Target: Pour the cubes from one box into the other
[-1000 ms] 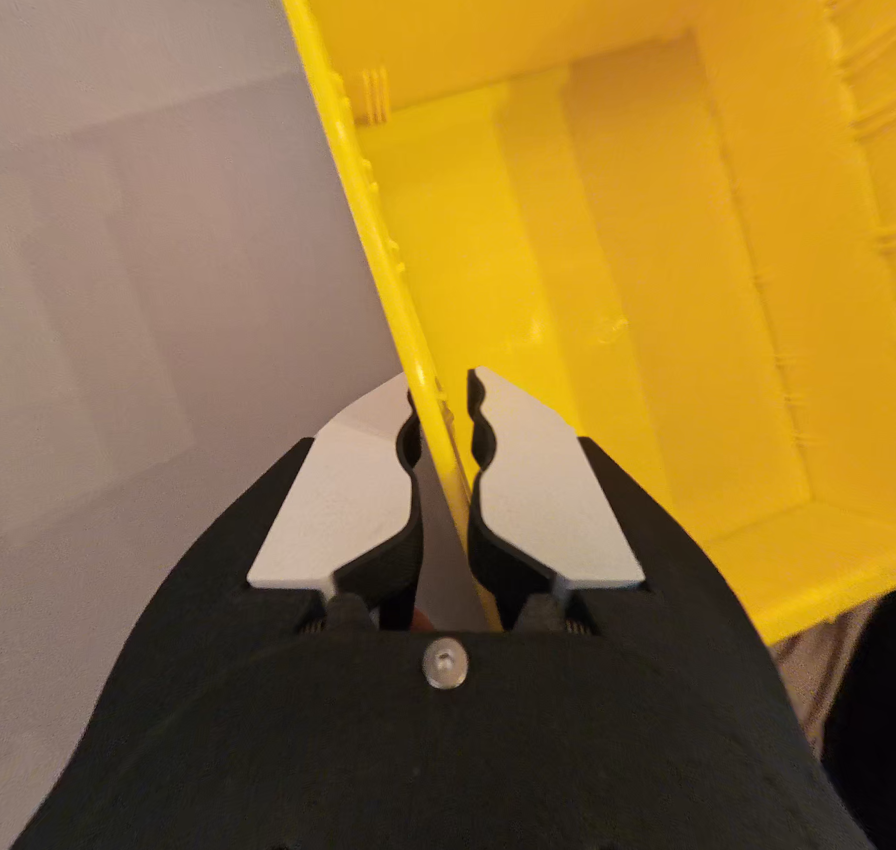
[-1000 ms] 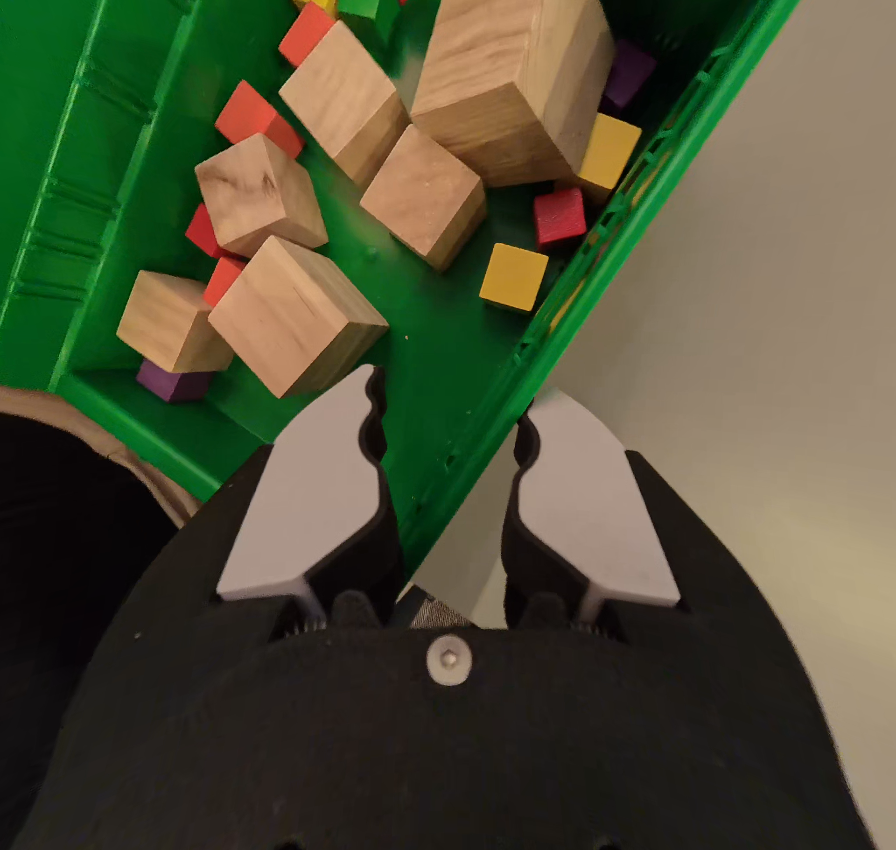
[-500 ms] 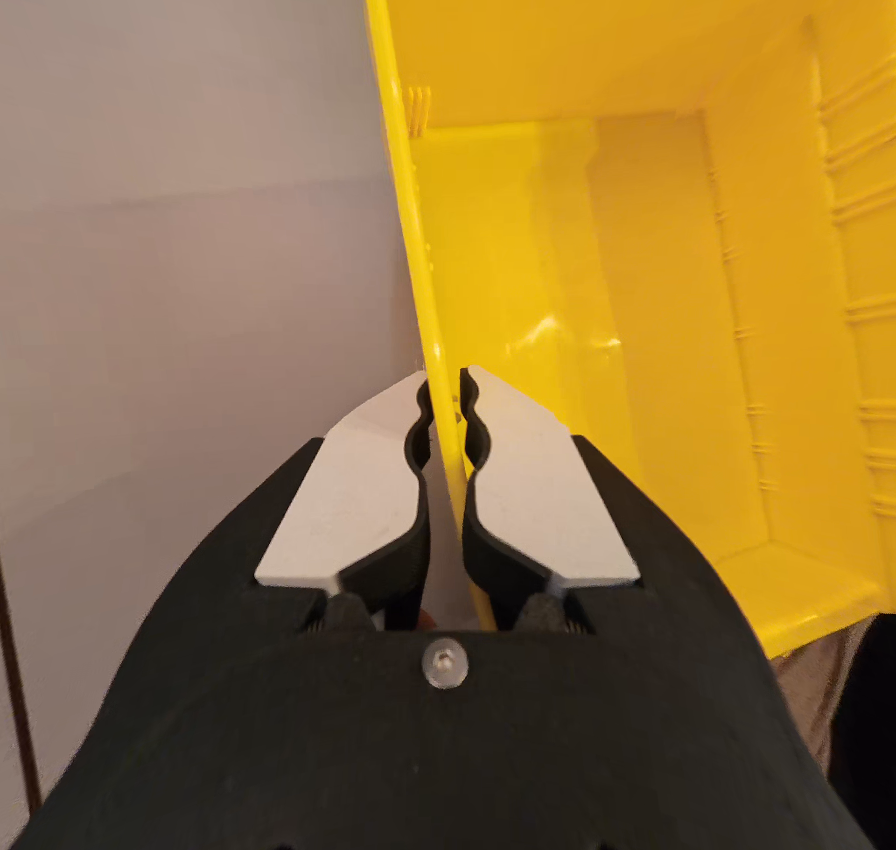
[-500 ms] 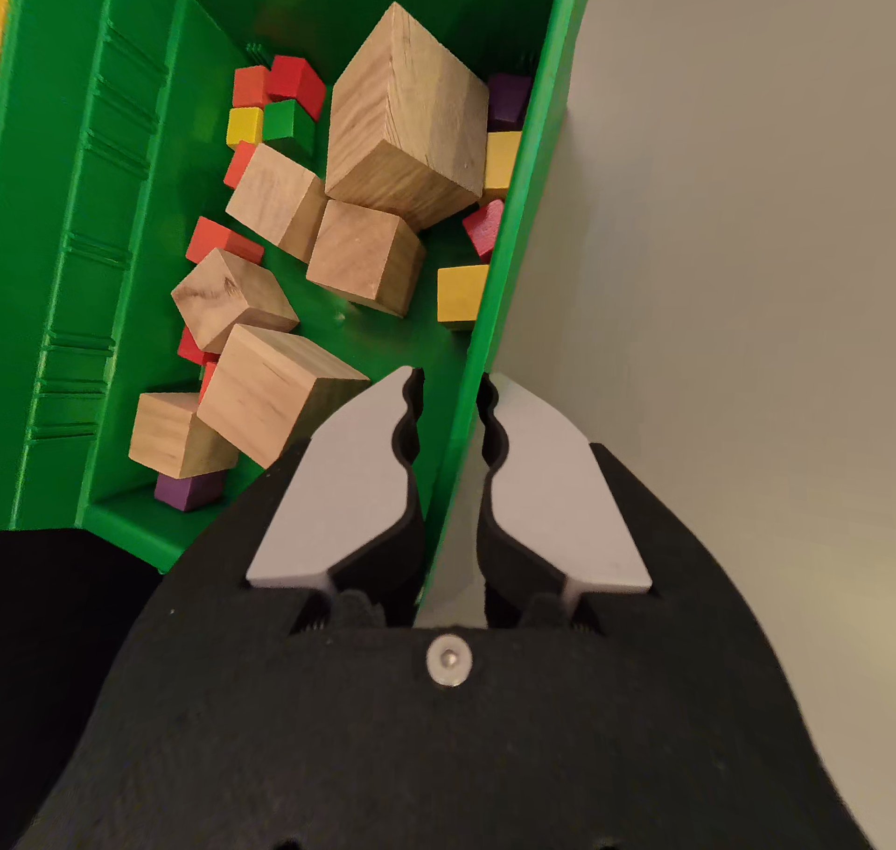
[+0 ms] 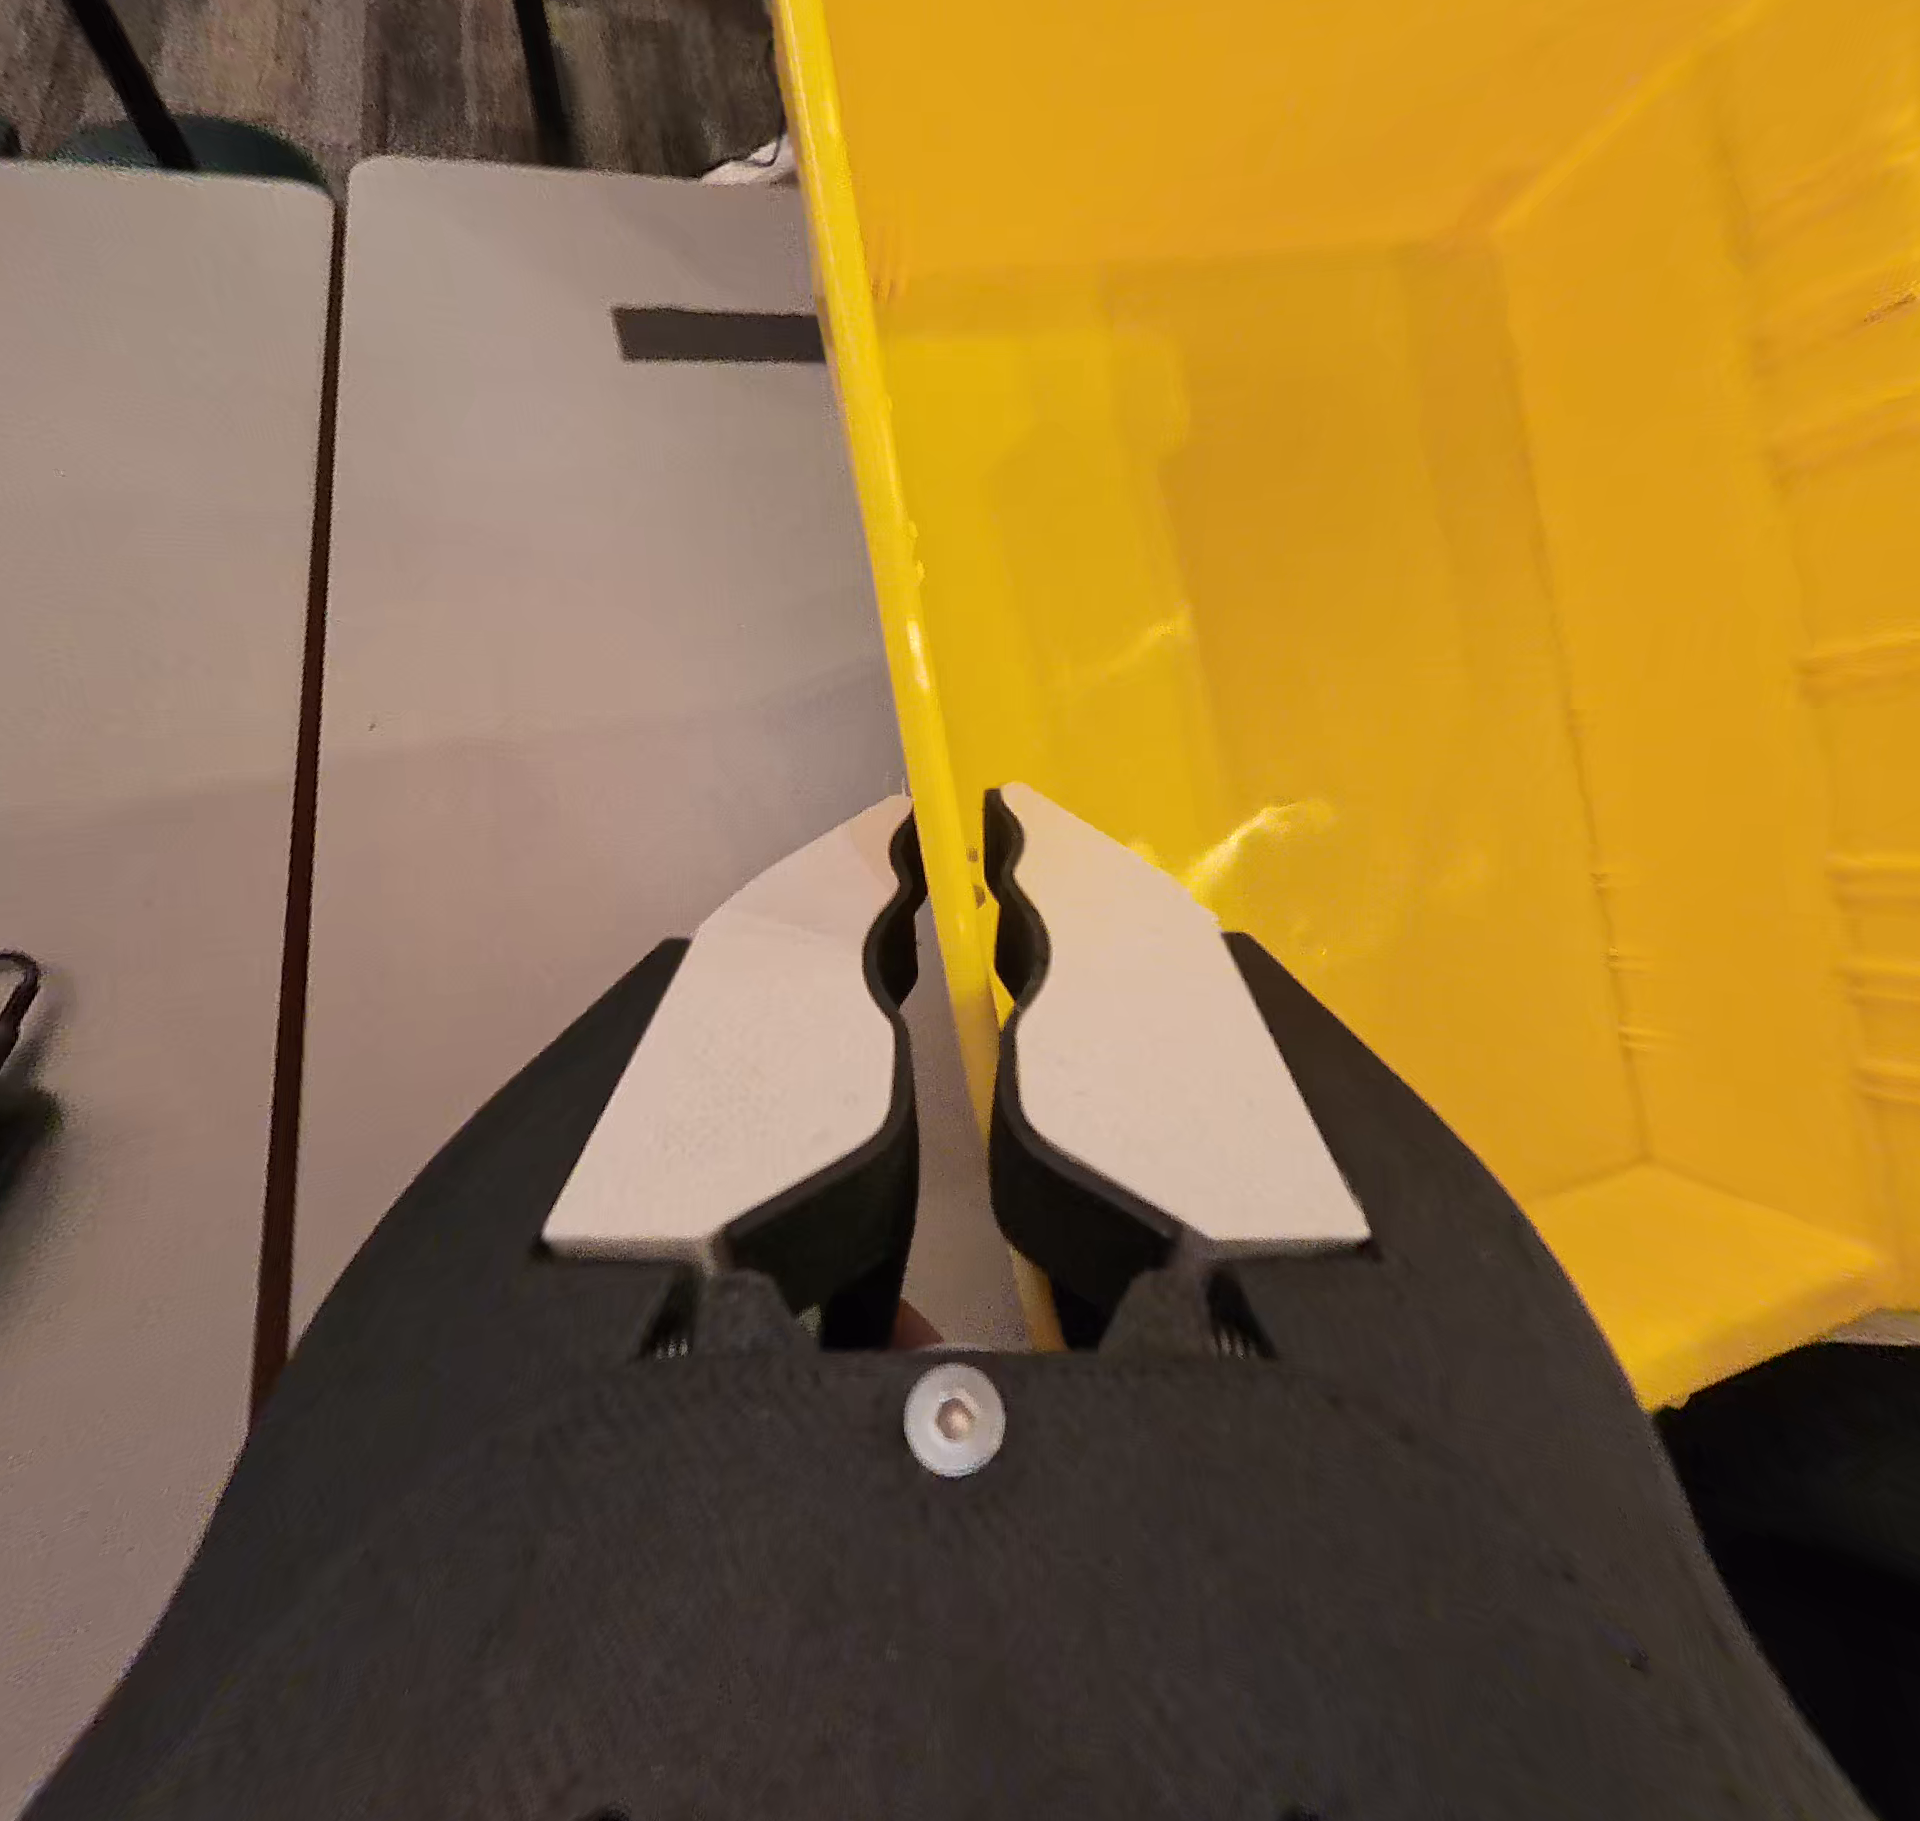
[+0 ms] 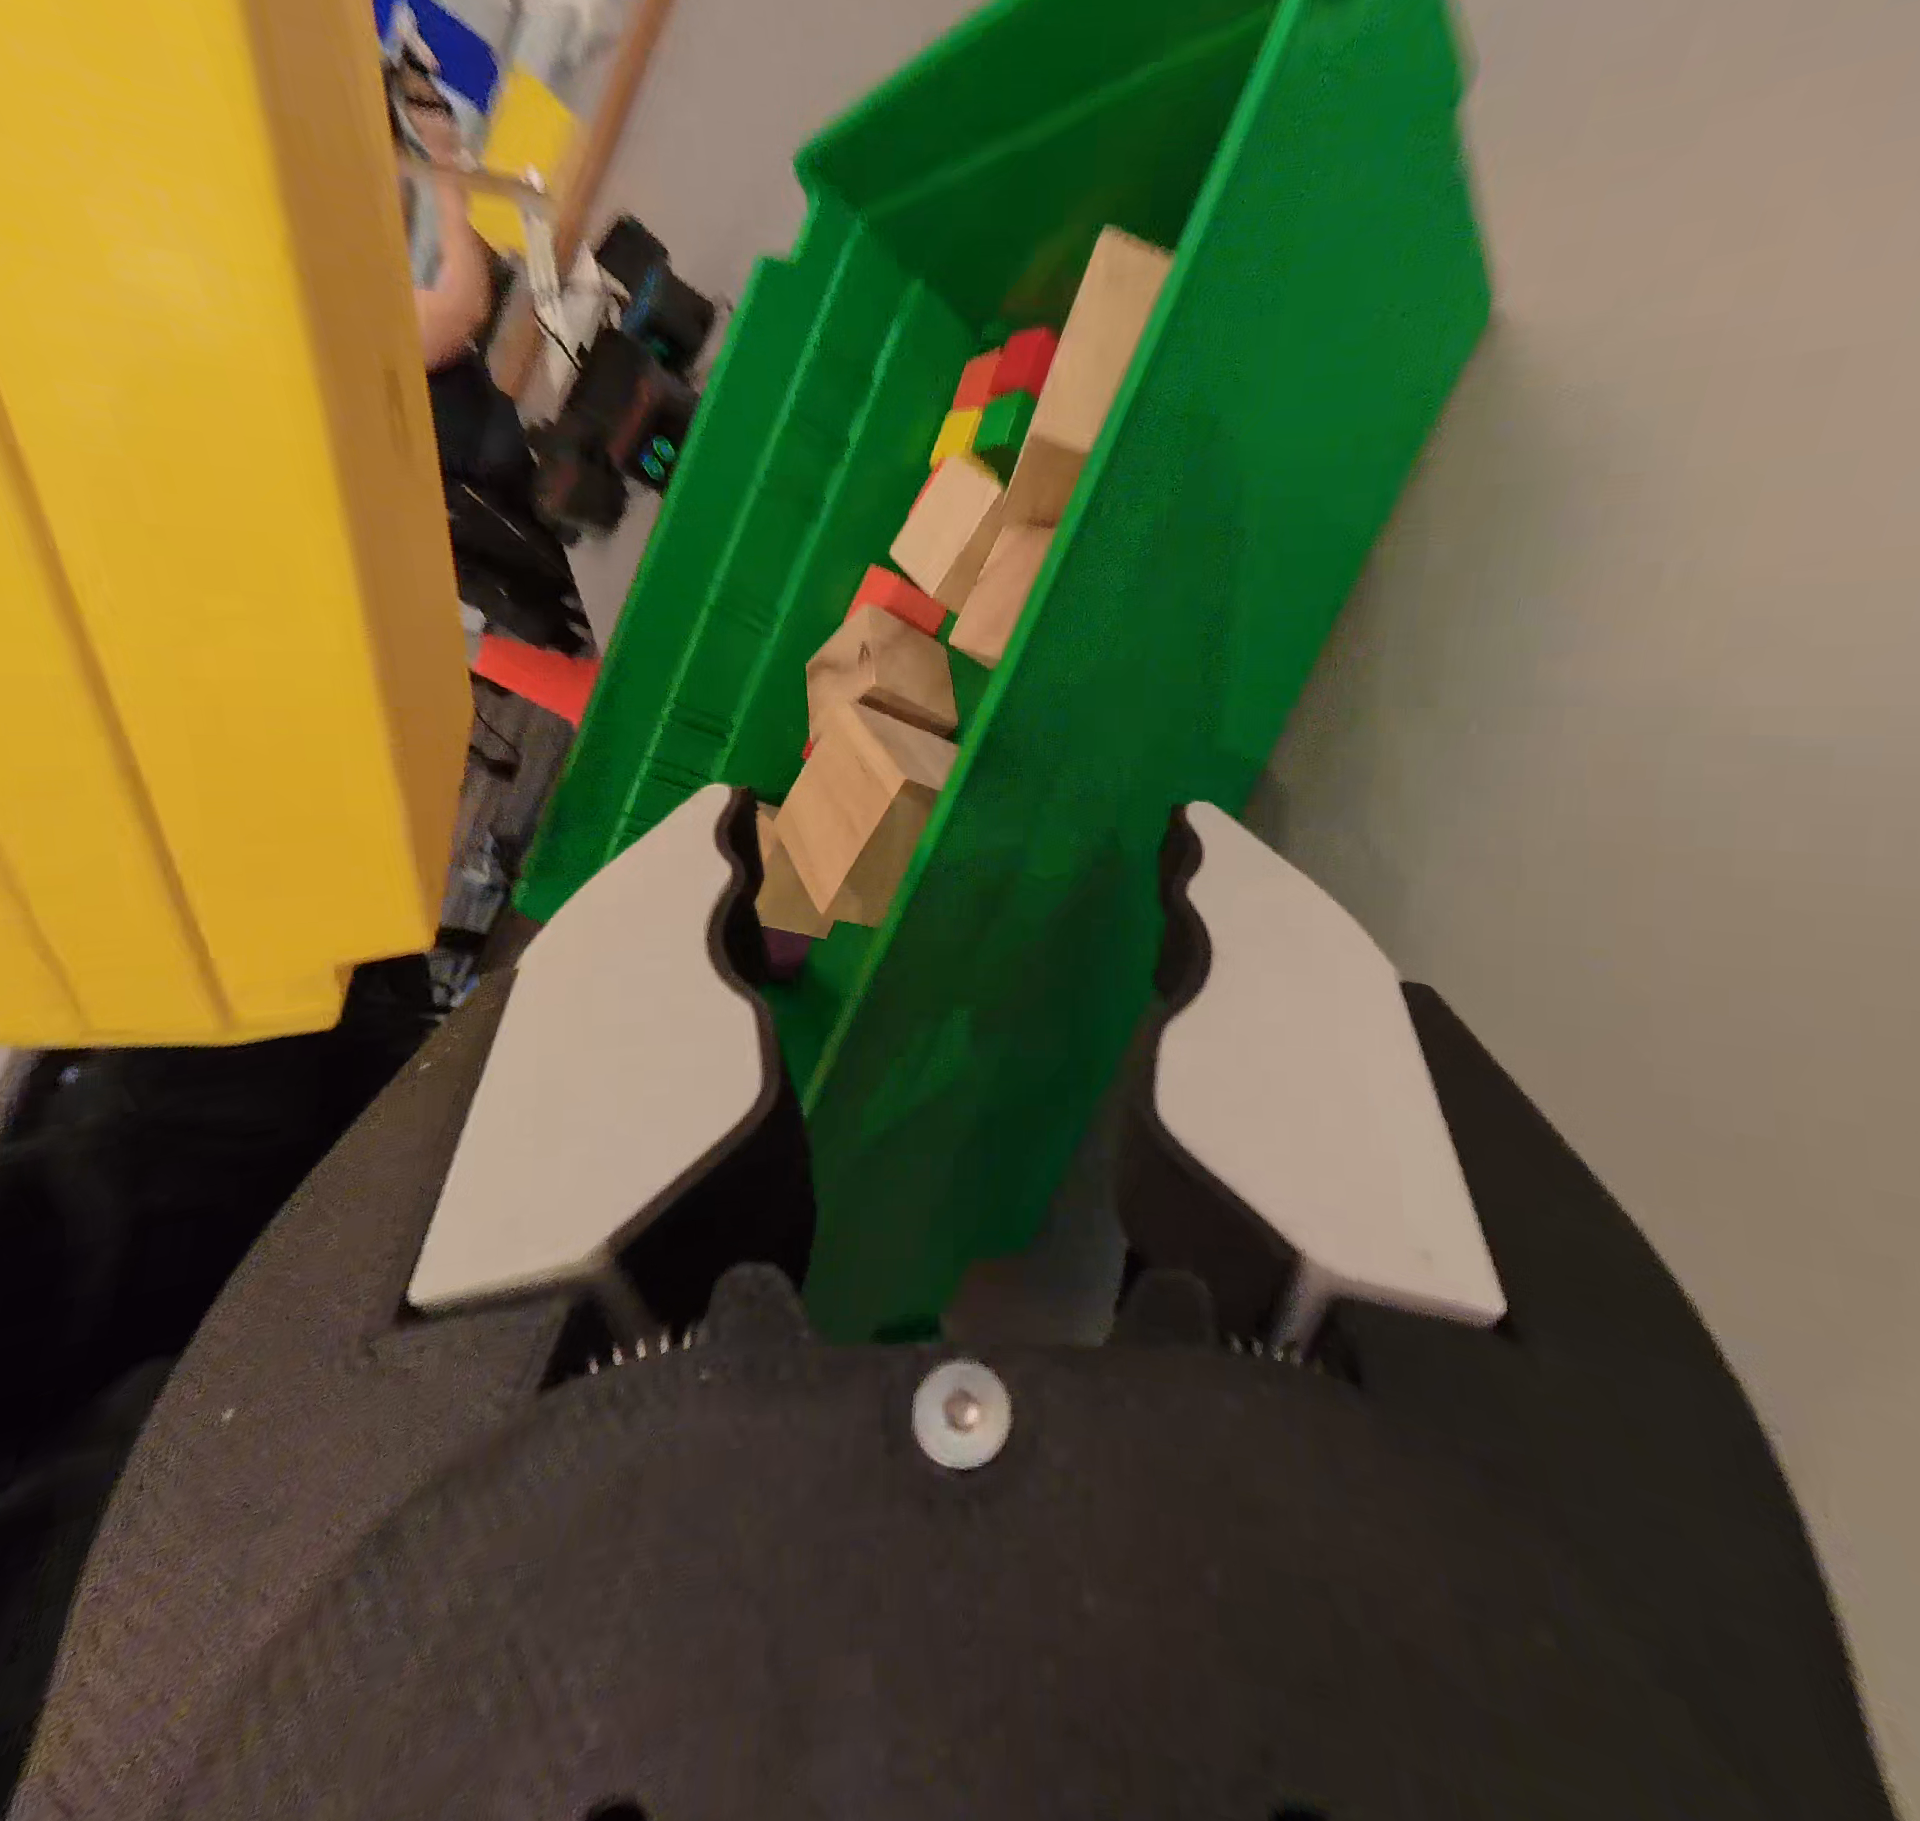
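My left gripper (image 5: 951, 805) is shut on the side wall of the yellow box (image 5: 1351, 524), whose inside shows empty. The yellow box's outside also shows at the left of the right wrist view (image 6: 208, 524). My right gripper (image 6: 951, 815) is open, its fingers wide apart on either side of the green box's (image 6: 1299, 421) side wall. The green box holds several plain wooden cubes (image 6: 873, 795) and small coloured cubes (image 6: 997, 400), partly hidden behind its wall. The right view is blurred.
Grey table tops meet at a dark seam (image 5: 312, 628). A black tape strip (image 5: 717, 335) lies by the yellow box. Carpet and dark legs (image 5: 530, 26) lie beyond the far edge. Black devices (image 6: 634, 369) and a red thing (image 6: 530, 675) sit between the boxes.
My right gripper, shut on the green wall half a second ago, has opened wide, and its view has swung to show the yellow box. The left view has tipped up to show the table's far edge.
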The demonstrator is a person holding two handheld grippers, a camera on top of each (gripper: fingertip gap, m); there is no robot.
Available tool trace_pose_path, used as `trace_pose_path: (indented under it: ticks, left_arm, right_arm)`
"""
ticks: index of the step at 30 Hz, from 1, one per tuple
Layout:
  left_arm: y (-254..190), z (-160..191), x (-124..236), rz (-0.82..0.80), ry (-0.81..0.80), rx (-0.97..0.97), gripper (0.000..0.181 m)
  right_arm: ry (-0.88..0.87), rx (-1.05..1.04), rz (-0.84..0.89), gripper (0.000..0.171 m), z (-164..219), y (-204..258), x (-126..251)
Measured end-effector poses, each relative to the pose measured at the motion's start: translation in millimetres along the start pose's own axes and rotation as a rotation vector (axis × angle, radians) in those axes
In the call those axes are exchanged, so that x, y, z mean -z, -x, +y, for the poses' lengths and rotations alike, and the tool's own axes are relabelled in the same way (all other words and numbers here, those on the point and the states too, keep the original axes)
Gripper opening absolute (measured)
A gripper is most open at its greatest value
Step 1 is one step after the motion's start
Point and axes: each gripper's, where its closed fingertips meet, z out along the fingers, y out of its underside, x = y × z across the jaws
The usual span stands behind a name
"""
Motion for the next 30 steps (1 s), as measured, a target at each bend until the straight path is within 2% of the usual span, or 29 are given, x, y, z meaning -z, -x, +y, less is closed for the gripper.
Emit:
trace_pose_path:
  ticks: [1, 6, 11, 17, 21, 25, 30]
  left_arm:
    - [-8, -4, 1, 0.012, -0.007, -0.012, 0.009]
    - [-76, -18, -20, 0.155, -0.014, -0.055, 0.010]
    - [-175, -21, -76, 0.342, 0.015, -0.096, 0.010]
    - [-290, -17, -143, 0.484, 0.085, -0.183, 0.010]
    - [-353, -3, -182, 0.564, 0.131, -0.102, 0.014]
    - [-400, 8, -205, 0.642, 0.167, -0.036, 0.018]
    - [-435, 32, -225, 0.636, 0.191, 0.038, 0.020]
  right_arm:
    - [-0.010, 0.006, -0.008, 0.064, -2, 1, 6]
    - [-0.043, 0.075, -0.025, 0.058, -8, 12, 61]
    - [-0.210, 0.102, 0.057, 0.050, -22, -4, 156]
    - [-0.406, 0.108, 0.202, 0.049, -21, -29, 270]
    - [-0.499, 0.064, 0.280, 0.049, -18, -53, 330]
    - [-0.544, 0.086, 0.370, 0.048, -19, -61, 367]
    - [-0.567, 0.063, 0.387, 0.048, -18, -68, 382]
